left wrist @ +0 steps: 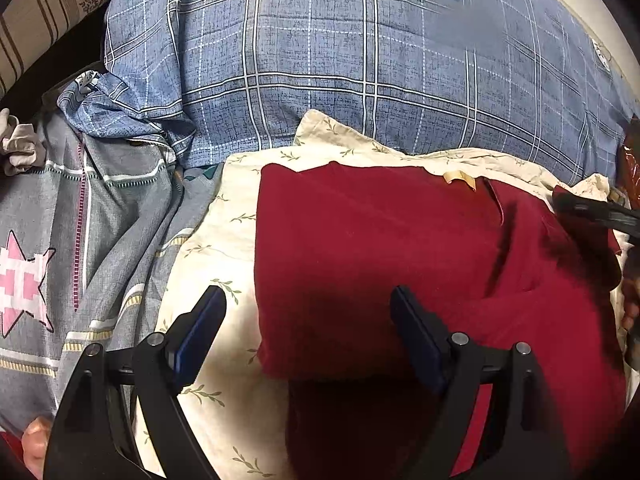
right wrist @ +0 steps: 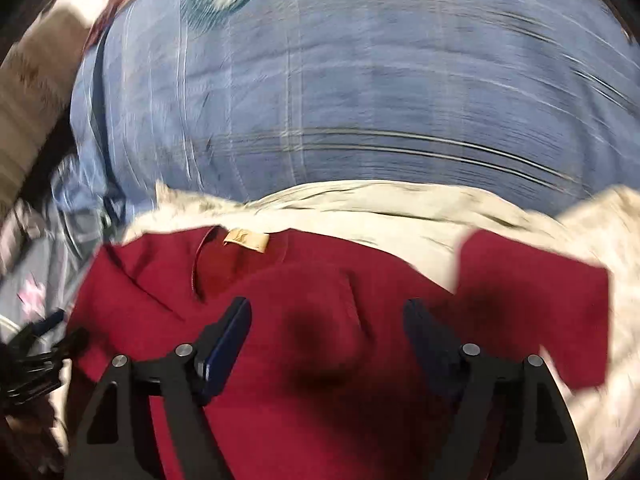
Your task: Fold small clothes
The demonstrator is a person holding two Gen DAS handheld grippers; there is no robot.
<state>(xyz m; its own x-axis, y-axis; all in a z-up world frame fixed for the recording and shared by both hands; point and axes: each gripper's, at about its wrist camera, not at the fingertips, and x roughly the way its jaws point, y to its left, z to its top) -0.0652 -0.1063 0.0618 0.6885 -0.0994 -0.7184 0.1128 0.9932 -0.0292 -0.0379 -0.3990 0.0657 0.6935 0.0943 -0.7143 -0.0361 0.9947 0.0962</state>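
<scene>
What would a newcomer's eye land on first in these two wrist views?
The dark red shirt fills the middle, spread on a cream leaf-print cloth, with a tan neck label at its collar. Behind it lies a big blue plaid pillow. Both the left gripper and right gripper hover open above the shirt.

Home bedroom: a bed with a big blue plaid pillow [left wrist: 360, 80]; just in front of it a cream leaf-print sheet [left wrist: 224, 240], left of it a grey star-print quilt [left wrist: 60, 240].
</scene>
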